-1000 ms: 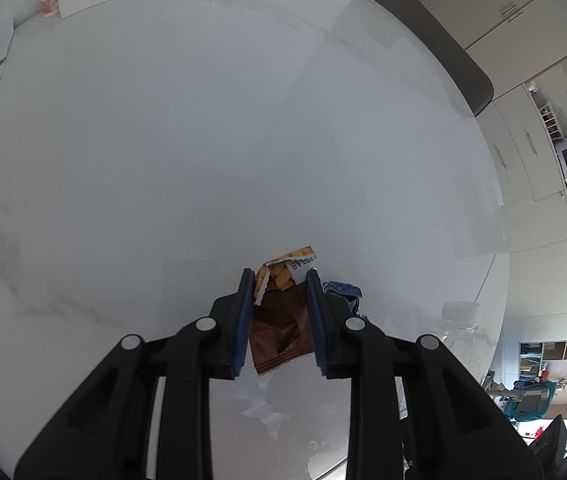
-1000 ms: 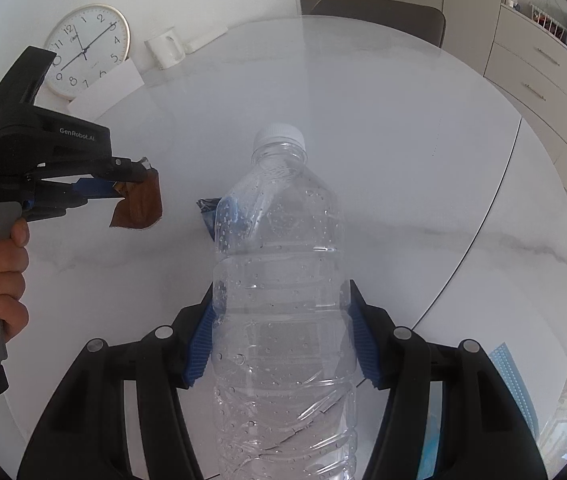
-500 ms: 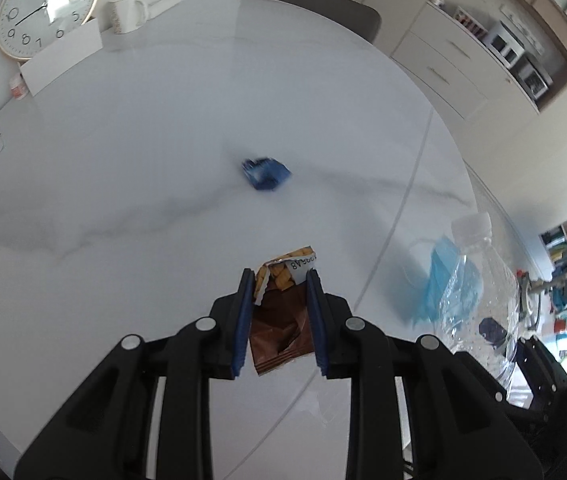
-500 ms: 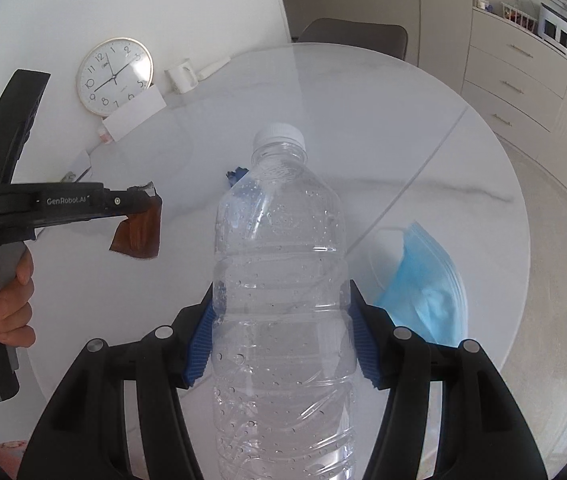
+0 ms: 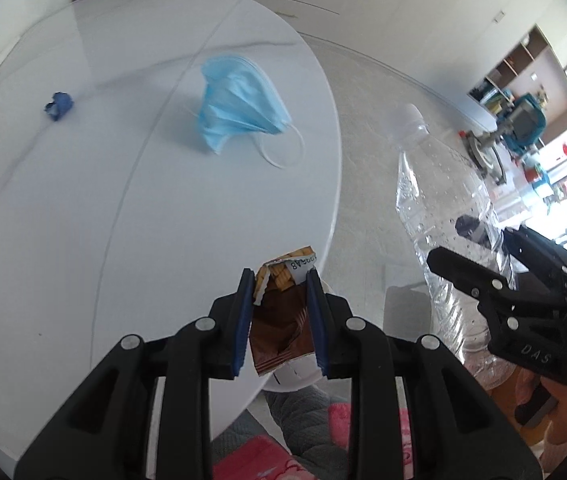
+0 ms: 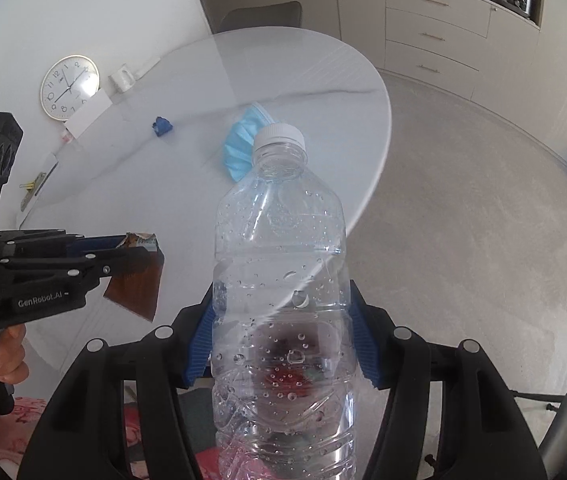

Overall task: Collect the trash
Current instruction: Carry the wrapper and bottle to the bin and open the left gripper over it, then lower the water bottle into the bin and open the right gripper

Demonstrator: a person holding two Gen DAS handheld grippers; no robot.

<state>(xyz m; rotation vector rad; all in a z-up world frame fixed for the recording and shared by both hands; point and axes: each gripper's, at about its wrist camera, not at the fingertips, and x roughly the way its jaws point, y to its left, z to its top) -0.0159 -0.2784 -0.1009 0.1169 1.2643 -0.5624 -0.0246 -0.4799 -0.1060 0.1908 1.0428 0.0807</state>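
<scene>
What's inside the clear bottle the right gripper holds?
Only droplets on the walls of the plastic bottle, white cap on; no pooled liquid shows. Its base is out of frame.

Both grippers have pulled back off the table [image 5: 83,208]: wrapper [image 5: 279,320] and bottle [image 6: 279,272] now hang past its edge, toward six o'clock.

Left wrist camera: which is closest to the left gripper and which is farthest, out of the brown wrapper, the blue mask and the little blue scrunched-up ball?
1. Brown wrapper: pinched right between the left gripper's pads.
2. Blue mask: lying on the white table, ahead and toward its right edge.
3. Little blue ball: farthest, far over on the table's left side.
</scene>
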